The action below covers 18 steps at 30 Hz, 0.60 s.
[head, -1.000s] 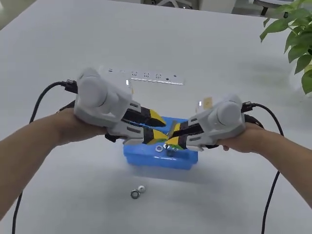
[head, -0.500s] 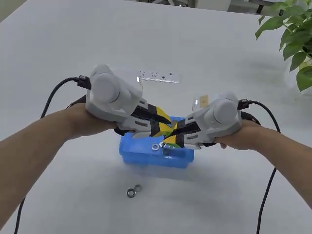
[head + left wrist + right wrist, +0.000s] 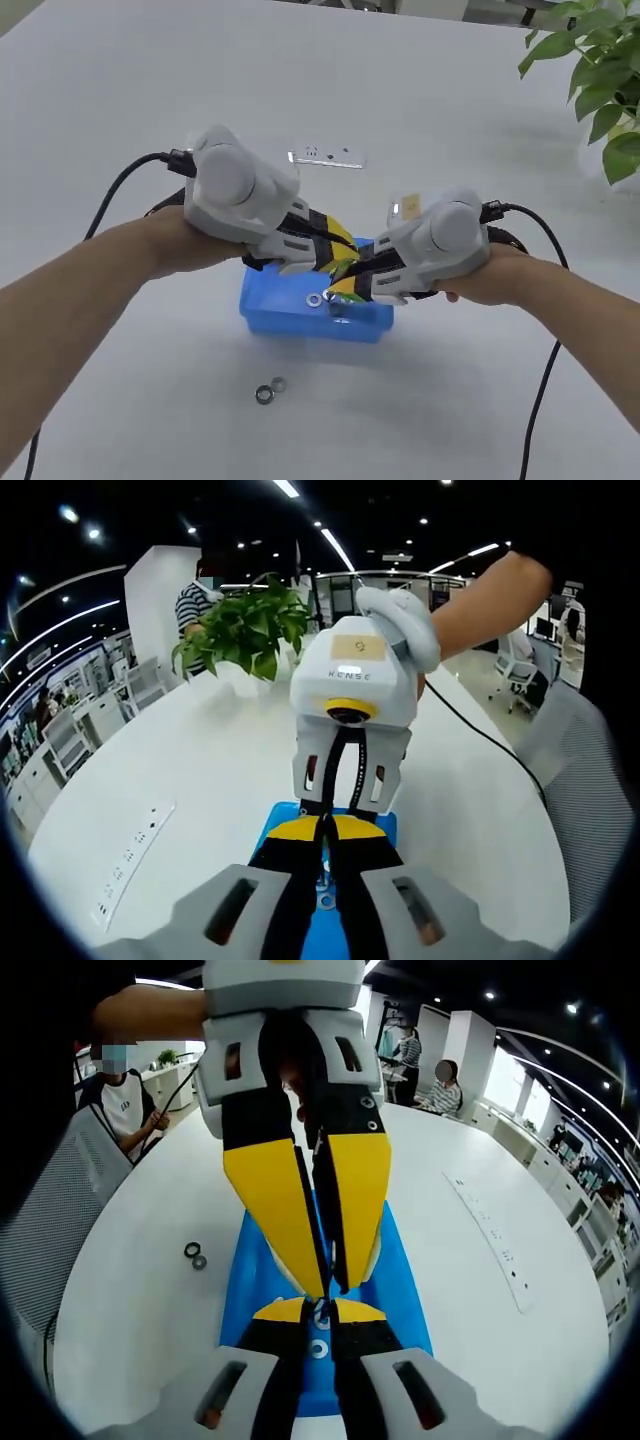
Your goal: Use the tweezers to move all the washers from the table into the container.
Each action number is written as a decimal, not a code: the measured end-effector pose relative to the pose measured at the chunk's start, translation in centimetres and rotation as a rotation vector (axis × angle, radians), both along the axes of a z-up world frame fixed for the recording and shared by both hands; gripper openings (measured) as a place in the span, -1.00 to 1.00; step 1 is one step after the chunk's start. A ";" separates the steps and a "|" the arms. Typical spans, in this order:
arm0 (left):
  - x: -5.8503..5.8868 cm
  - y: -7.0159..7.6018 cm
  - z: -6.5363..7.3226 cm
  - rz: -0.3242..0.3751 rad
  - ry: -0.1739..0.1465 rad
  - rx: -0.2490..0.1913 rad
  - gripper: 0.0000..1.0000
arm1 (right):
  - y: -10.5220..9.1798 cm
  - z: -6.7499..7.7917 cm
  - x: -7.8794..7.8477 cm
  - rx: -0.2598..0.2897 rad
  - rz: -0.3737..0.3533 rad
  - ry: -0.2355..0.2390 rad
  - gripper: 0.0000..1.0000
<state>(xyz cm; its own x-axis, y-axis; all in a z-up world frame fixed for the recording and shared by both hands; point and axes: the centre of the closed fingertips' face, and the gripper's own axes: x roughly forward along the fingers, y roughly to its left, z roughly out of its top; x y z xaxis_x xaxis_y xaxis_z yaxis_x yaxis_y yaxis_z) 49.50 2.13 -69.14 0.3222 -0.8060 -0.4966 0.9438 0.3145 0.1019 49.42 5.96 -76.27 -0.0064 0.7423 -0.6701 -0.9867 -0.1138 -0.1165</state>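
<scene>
Over the blue container my two grippers meet tip to tip. My left gripper is shut on the thin dark tweezers, which run down between its yellow jaws. My right gripper faces it with its jaws together at the tweezers' lower end; whether they pinch it I cannot tell. In the right gripper view the left gripper hangs just above the right gripper. Two washers lie inside the container, and a washer shows there too. On the table near the container's front lie two more washers.
A white power strip lies on the table beyond the container. A potted plant stands at the far right corner. Cables trail back from both grippers. People sit and stand at the edges of the room in both gripper views.
The head camera has shifted. Both grippers stay tip to tip over the container, slightly closer together. The two washers on the table have not moved.
</scene>
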 end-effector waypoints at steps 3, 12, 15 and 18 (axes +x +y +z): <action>-0.1 0.1 0.0 -0.005 0.006 -0.008 -0.87 | 0.0 0.0 0.0 0.002 0.001 0.000 -0.82; -0.2 0.3 0.0 0.001 0.023 -0.013 -0.91 | 0.2 0.0 -0.3 -0.004 0.006 -0.002 -0.74; -0.3 0.4 0.0 0.000 0.023 -0.010 -0.91 | 0.3 0.1 -0.4 0.001 0.009 -0.008 -0.69; -0.4 0.4 0.1 -0.005 0.027 -0.011 -0.91 | 0.3 0.1 -0.4 -0.006 0.011 -0.013 -0.65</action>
<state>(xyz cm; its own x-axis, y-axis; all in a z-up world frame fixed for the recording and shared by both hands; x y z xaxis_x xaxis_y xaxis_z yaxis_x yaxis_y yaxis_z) 49.06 2.53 -69.07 0.3049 -0.8130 -0.4961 0.9476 0.3112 0.0724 49.00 6.23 -76.16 -0.0054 0.7379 -0.6749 -0.9838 -0.1249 -0.1287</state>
